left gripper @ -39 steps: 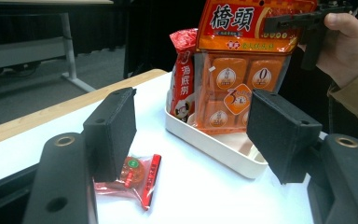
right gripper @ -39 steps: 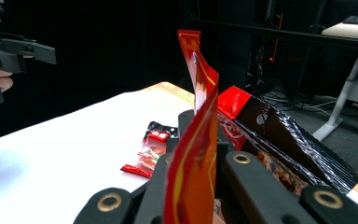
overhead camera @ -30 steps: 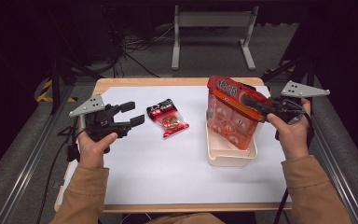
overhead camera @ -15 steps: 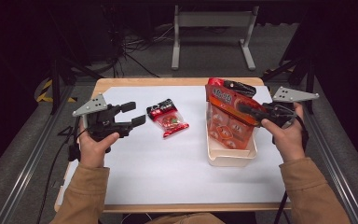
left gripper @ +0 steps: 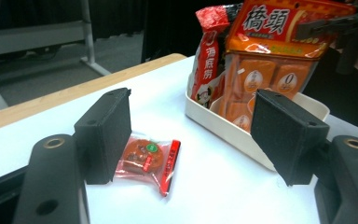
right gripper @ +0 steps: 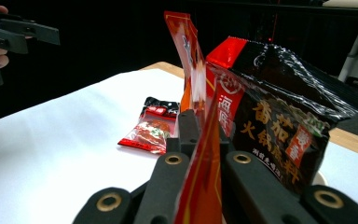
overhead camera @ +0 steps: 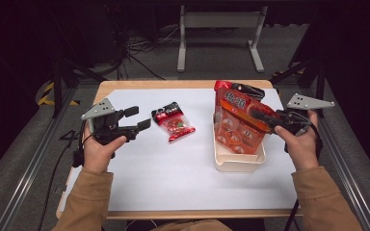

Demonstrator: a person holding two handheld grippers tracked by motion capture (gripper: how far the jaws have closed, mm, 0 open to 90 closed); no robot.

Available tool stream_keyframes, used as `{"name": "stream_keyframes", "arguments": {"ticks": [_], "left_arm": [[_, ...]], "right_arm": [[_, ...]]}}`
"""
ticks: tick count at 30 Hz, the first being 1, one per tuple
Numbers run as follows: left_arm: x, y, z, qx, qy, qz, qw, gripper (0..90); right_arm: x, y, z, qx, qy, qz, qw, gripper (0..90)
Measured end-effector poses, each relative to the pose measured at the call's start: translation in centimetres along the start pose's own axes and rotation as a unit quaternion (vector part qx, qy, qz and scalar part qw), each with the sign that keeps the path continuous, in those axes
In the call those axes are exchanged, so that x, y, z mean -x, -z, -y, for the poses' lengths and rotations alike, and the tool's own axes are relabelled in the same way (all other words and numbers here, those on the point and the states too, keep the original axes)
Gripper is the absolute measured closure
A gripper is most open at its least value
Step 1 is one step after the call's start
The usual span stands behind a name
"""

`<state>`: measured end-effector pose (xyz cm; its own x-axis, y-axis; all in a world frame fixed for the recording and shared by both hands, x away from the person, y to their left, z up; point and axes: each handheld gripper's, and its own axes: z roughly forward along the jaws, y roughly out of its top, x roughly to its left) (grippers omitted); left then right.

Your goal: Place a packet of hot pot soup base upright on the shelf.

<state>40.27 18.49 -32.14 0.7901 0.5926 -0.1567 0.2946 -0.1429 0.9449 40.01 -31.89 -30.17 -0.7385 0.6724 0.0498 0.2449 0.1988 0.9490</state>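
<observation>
High view. The right tongs (overhead camera: 262, 117), held at 3 o'clock on the white surface (overhead camera: 173, 178), are clamped on the upper edge of an orange snack packet (overhead camera: 238, 122). The packet stands upright in a cream tray (overhead camera: 238, 163) with its lower end inside the tray. Directly behind it, toward 12 o'clock, a dark red-topped packet (overhead camera: 243, 89) also stands in the tray, touching the orange one.

The left tongs (overhead camera: 137, 118), at 9 o'clock, have their jaws spread wide with nothing between them; they have just been opening a little further. They point toward 3 o'clock, at a small red sachet (overhead camera: 173, 122) that lies flat on the surface just beyond their tips, apart from them, between the left tongs and the tray.

Left gripper view. The two black jaws stand well apart; the small red sachet (left gripper: 147, 158) lies on the surface between and beyond them, nearer the left jaw. The cream tray (left gripper: 223, 128) and the orange snack packet (left gripper: 270, 56) rise at upper right.

Right gripper view. The jaws are pressed together on the edge of the orange snack packet (right gripper: 198, 154); the dark red-topped packet (right gripper: 279, 121) stands just to its right, and the small red sachet (right gripper: 151, 128) lies farther off at left.
</observation>
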Motion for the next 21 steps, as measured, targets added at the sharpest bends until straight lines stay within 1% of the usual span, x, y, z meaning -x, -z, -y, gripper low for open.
{"name": "stream_keyframes", "arguments": {"ticks": [2, 3, 4, 5, 6, 7, 8, 10, 12, 14, 16, 18, 19, 20, 21], "left_arm": [[-0.1, -0.2, 0.1, -0.006, -0.002, -0.006, 1.0000, 28.6], [-0.1, -0.2, 0.1, -0.008, 0.001, -0.010, 0.9999, 28.0], [-0.1, -0.3, 0.2, -0.010, 0.001, -0.014, 0.9999, 27.7], [-0.1, -0.3, 0.2, -0.010, 0.001, -0.014, 0.9999, 26.8], [-0.1, -0.4, 0.2, -0.014, 0.002, -0.018, 0.9997, 25.6], [-0.2, -0.6, 0.4, -0.014, 0.000, -0.022, 0.9996, 24.8], [-0.2, -0.6, 0.4, -0.014, 0.000, -0.022, 0.9996, 24.2], [-0.2, -0.7, 0.4, -0.013, -0.003, -0.025, 0.9996, 23.5], [-0.2, -0.8, 0.5, -0.013, -0.005, -0.031, 0.9994, 21.7], [-0.2, -0.8, 0.5, -0.012, -0.007, -0.037, 0.9992, 20.3], [-0.2, -0.9, 0.6, -0.007, -0.009, -0.040, 0.9991, 19.3], [-0.2, -1.0, 0.6, -0.006, -0.009, -0.046, 0.9989, 17.6], [-0.2, -1.0, 0.6, -0.006, -0.009, -0.046, 0.9989, 17.4], [-0.3, -1.0, 0.6, -0.004, -0.010, -0.048, 0.9988, 17.4], [-0.2, -1.0, 0.6, -0.004, -0.011, -0.049, 0.9987, 16.8]], "right_arm": [[0.0, 0.1, 0.1, 0.001, -0.001, 0.003, 1.0000, 89.6], [0.0, 0.1, 0.1, 0.001, -0.001, 0.002, 1.0000, 89.1], [0.0, 0.2, 0.1, 0.002, 0.000, 0.001, 1.0000, 88.0], [0.0, 0.2, 0.1, 0.004, 0.002, 0.001, 1.0000, 86.2], [0.0, 0.2, 0.1, 0.004, 0.002, 0.001, 1.0000, 86.2], [-0.1, 0.2, 0.0, 0.011, 0.008, 0.004, 0.9999, 82.7], [-0.1, 0.2, 0.0, 0.011, 0.008, 0.004, 0.9999, 82.7], [-0.1, 0.4, 0.0, 0.017, 0.009, 0.003, 0.9998, 78.2], [-0.2, 0.6, 0.0, 0.019, 0.014, 0.009, 0.9997, 72.4], [-0.2, 0.8, 0.1, 0.024, 0.013, 0.006, 0.9996, 68.1], [-0.3, 1.1, 0.1, 0.030, 0.016, 0.006, 0.9994, 61.4], [-0.4, 1.4, 0.1, 0.035, 0.015, 0.004, 0.9993, 57.2], [-0.5, 1.6, 0.1, 0.037, 0.016, 0.007, 0.9992, 54.9], [-0.5, 1.6, 0.1, 0.037, 0.016, 0.007, 0.9992, 54.9], [-0.6, 1.8, 0.2, 0.041, 0.017, 0.007, 0.9990, 52.6]]}}
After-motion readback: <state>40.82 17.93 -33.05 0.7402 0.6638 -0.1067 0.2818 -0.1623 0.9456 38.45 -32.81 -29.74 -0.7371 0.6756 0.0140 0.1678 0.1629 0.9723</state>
